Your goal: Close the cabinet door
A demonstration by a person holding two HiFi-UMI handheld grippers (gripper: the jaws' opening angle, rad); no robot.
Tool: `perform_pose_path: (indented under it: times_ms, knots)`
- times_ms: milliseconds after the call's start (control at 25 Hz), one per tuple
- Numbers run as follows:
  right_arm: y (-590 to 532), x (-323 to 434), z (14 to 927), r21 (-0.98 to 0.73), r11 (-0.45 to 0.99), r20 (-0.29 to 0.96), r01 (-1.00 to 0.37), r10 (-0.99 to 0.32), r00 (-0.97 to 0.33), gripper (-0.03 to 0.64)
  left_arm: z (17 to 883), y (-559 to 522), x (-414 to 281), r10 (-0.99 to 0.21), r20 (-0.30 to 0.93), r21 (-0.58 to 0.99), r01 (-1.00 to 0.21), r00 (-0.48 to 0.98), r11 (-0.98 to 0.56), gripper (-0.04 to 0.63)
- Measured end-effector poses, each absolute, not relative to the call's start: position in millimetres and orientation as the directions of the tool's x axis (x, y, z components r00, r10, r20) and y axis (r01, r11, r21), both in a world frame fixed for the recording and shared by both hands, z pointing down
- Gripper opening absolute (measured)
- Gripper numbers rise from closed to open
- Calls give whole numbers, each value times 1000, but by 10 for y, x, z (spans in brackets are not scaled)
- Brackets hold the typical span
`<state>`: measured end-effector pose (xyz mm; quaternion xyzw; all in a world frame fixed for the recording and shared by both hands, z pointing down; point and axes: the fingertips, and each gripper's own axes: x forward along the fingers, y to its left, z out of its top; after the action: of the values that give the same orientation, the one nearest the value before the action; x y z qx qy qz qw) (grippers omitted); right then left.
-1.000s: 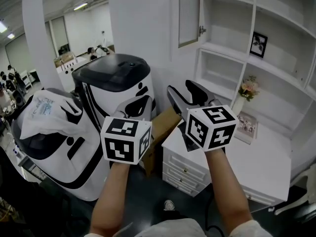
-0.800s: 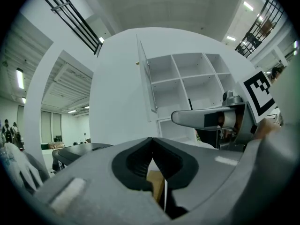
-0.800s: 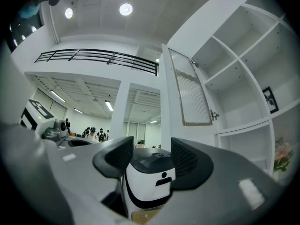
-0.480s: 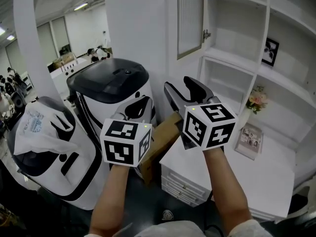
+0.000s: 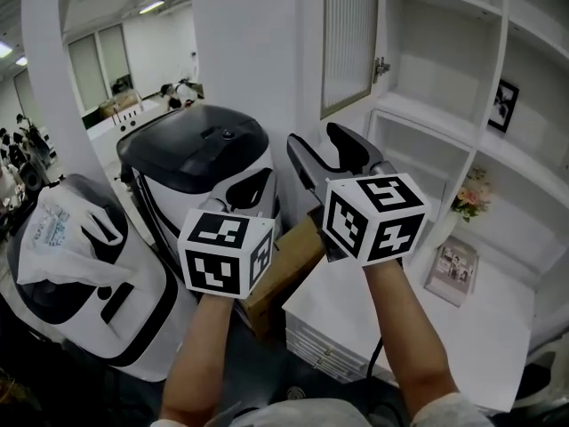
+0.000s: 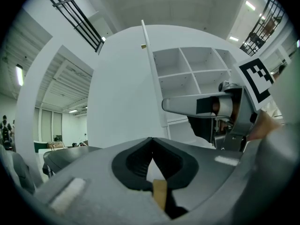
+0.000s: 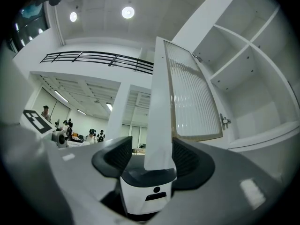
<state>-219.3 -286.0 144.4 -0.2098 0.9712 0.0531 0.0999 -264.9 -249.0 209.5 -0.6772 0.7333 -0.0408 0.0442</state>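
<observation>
report on my two sets of fingers. right gripper (image 5: 320,140): jaws apart and opening wider at this moment, close to full spread, with nothing gripped. in the right gripper view the free edge of the cabinet door (image 7: 159,102) lines up with the gap, but the head view shows the gripper below and short of it, no contact. left gripper (image 5: 253,188): jaws together, empty, held low beside the right one, over the white machine (image 5: 200,149) and the cardboard box (image 5: 284,261).

the door, ribbed glass in a white frame, stands swung out from the cabinet (image 5: 436,60), up and ahead of me, hinged on its right side next to the open shelves. task not begun on the door itself.

recommendation: in my judgement no grip is needed. i should raise the right gripper to the outer face of the frame near the free edge, away from the hinge, and press on the frame, not the glass. push steadily along the door's arc toward the shelves. keep the left one clear of the closing gap. risk: a fast push could bounce the door back open.
</observation>
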Motion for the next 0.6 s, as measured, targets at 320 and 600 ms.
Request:
perform_pose_path:
  times_ms: [320, 600]
  knots:
    - [-3001, -2279, 1398, 65, 891, -218, -449, -427, -878, 267, 2109, -2583, -2706, -998, -11, -115, -992, -58, 59, -2]
    - [-3090, -2361, 1362, 78, 853, -215, -516, -491, -844, 267, 2018, -2712, -2798, -999, -33, -115, -993, 22, -19, -2]
